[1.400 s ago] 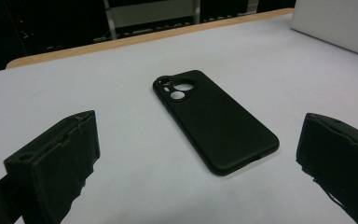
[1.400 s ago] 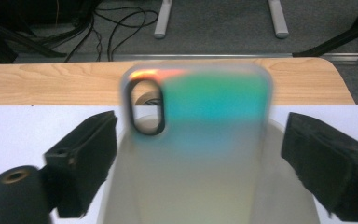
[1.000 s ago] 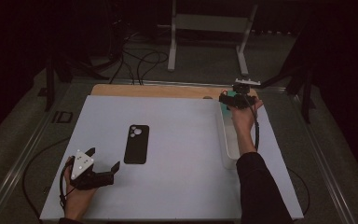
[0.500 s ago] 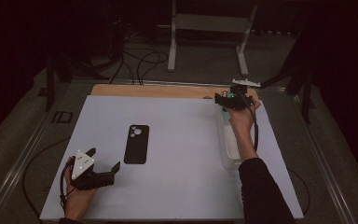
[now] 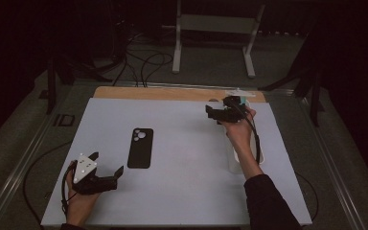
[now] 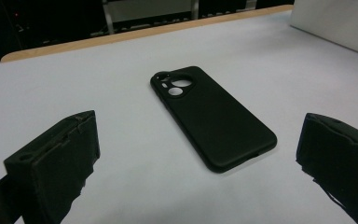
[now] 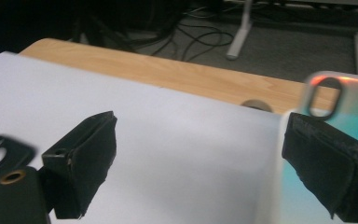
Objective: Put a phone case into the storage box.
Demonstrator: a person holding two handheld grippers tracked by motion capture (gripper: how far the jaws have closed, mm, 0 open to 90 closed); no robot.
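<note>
One black phone case [image 5: 140,147] lies flat, back up, on the white sheet [image 5: 182,191] that covers the table, left of the sheet's middle; its camera cut-outs point toward the table's far edge. My left claw [image 5: 106,168] rests near the near-left corner, jaws spread wide and gripping nothing, aimed at the case, which lies apart from both jaws. My right claw [image 5: 214,114] hovers near the far-right corner, its jaws likewise parted and empty. Just beside its right jaw lies one pale, translucent object [image 7: 335,100] with an oval cut-out, possibly a second phone case; I cannot tell for certain. A strip of bare wood [image 5: 172,93] shows along the far edge.
</note>
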